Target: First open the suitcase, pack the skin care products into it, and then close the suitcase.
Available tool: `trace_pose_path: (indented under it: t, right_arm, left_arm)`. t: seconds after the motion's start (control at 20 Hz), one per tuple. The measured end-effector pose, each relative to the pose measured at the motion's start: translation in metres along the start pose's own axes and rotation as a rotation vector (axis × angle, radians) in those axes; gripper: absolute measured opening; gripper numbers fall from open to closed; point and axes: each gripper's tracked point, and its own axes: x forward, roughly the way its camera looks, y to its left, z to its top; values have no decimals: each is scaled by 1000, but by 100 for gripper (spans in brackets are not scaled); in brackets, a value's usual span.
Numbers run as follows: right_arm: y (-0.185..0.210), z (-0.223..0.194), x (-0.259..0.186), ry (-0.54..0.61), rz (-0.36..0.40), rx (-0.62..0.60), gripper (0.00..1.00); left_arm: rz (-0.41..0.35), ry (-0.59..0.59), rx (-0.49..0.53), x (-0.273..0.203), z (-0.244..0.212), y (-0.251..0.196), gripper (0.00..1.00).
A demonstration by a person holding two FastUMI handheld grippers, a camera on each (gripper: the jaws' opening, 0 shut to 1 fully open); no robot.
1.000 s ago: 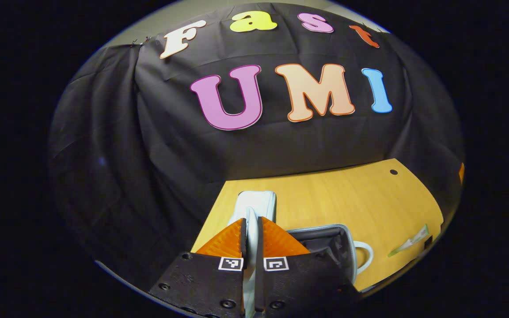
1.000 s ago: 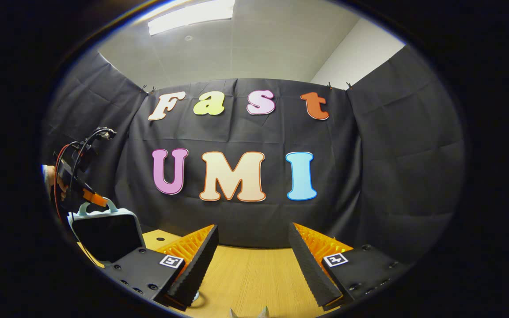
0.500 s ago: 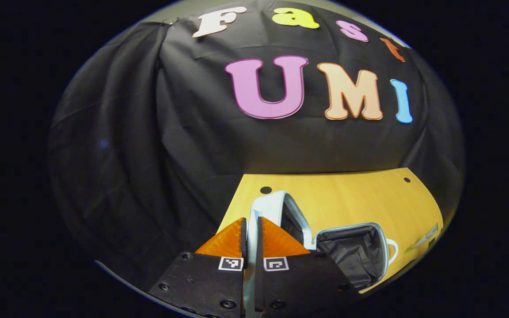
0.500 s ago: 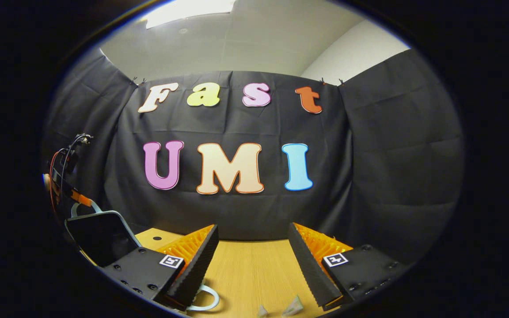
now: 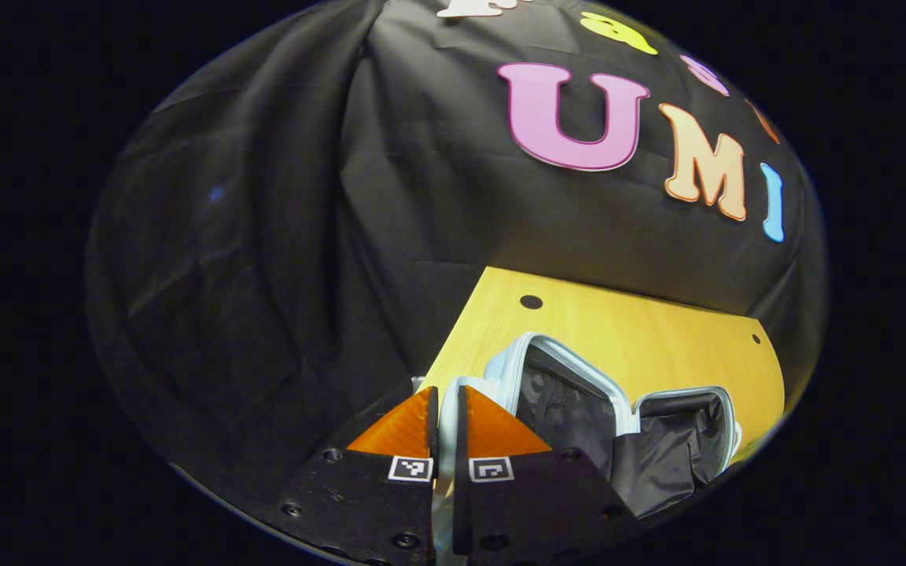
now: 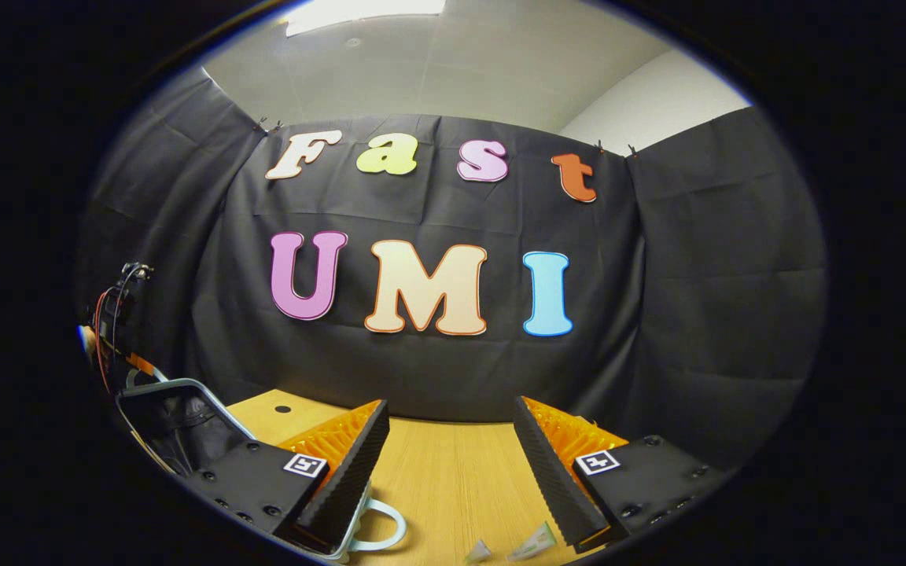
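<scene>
The left gripper (image 5: 445, 428) was clamped on the suitcase's lid handle (image 5: 447, 393), with the suitcase (image 5: 661, 440) lying open on the table (image 5: 618, 330). The right gripper (image 6: 449, 464) hovered with jaws spread and empty above 2 skin care products (image 6: 532, 541), so packing and closing appeared left.

The suitcase (image 5: 618, 417) lies open on the table (image 5: 642, 338), near its left edge, with the lid (image 5: 555, 393) swung out to the left of the base (image 5: 681, 440). The left gripper (image 5: 445, 424) sits at the lid's handle (image 5: 447, 409), at the near left. In the right gripper view, the right gripper (image 6: 449, 464) hovers over the table's middle, to the right of the suitcase. Two small skin care products (image 6: 532, 541) lie on the table close below it, and a suitcase handle (image 6: 382, 527) rests by its left finger.
</scene>
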Motion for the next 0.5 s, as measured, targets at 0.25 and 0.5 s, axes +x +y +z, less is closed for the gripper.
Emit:
trace_pose_path:
  t: [0.25, 0.5]
  right_arm:
    - [-8, 1, 2, 0, -14, -13, 98]
    - [-28, 12, 4, -29, -26, -31, 98]
  left_arm:
    - [92, -42, -22, 3, 11, 0, 21]
    - [43, -226, 2, -31, 64, -43, 84]
